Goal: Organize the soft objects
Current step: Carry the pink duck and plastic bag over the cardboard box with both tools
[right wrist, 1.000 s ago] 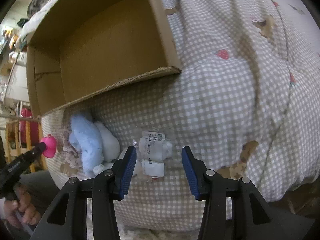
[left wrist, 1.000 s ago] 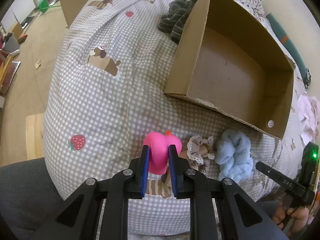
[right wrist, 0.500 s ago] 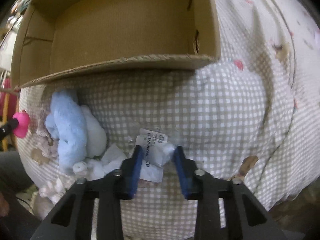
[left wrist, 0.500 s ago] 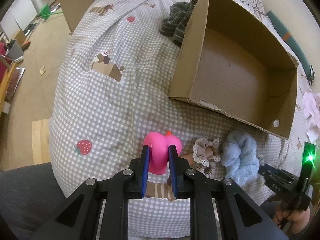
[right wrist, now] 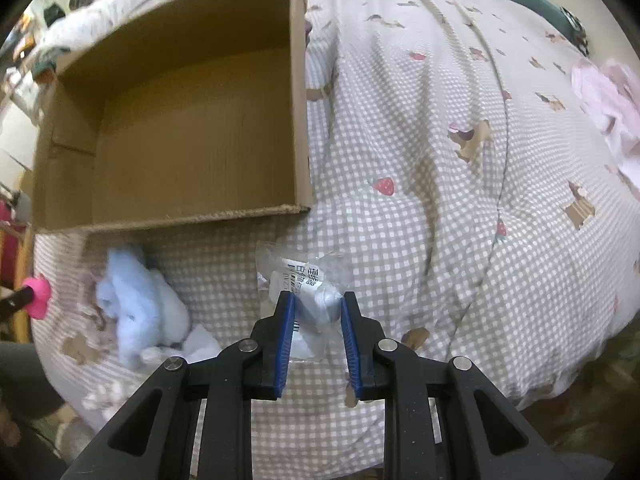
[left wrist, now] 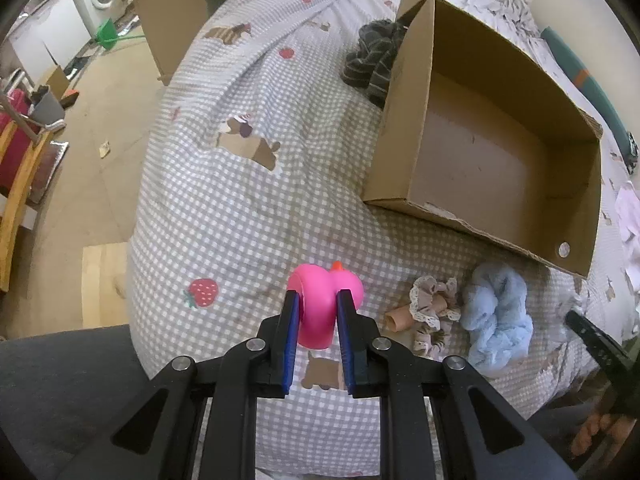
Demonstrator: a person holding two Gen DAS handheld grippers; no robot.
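My left gripper (left wrist: 318,300) is shut on a pink rubber duck (left wrist: 324,300), held above the checked bed cover; the duck also shows in the right wrist view (right wrist: 38,292). My right gripper (right wrist: 318,300) is shut on a clear plastic packet with a white label (right wrist: 308,280), lifted off the cover. An open, empty cardboard box (left wrist: 492,152) lies on the bed, also seen in the right wrist view (right wrist: 180,136). A light blue scrunchie (left wrist: 498,320) and a beige lace scrunchie (left wrist: 430,312) lie in front of the box.
A dark striped cloth (left wrist: 372,60) lies left of the box. A pink cloth (right wrist: 608,100) lies at the far right of the bed. Another cardboard box (left wrist: 172,12) stands on the floor by the bed. A wooden chair (left wrist: 16,184) stands at left.
My right gripper has closed on the plastic packet and lifted it toward the box. My left gripper has risen with the pink duck still in it.
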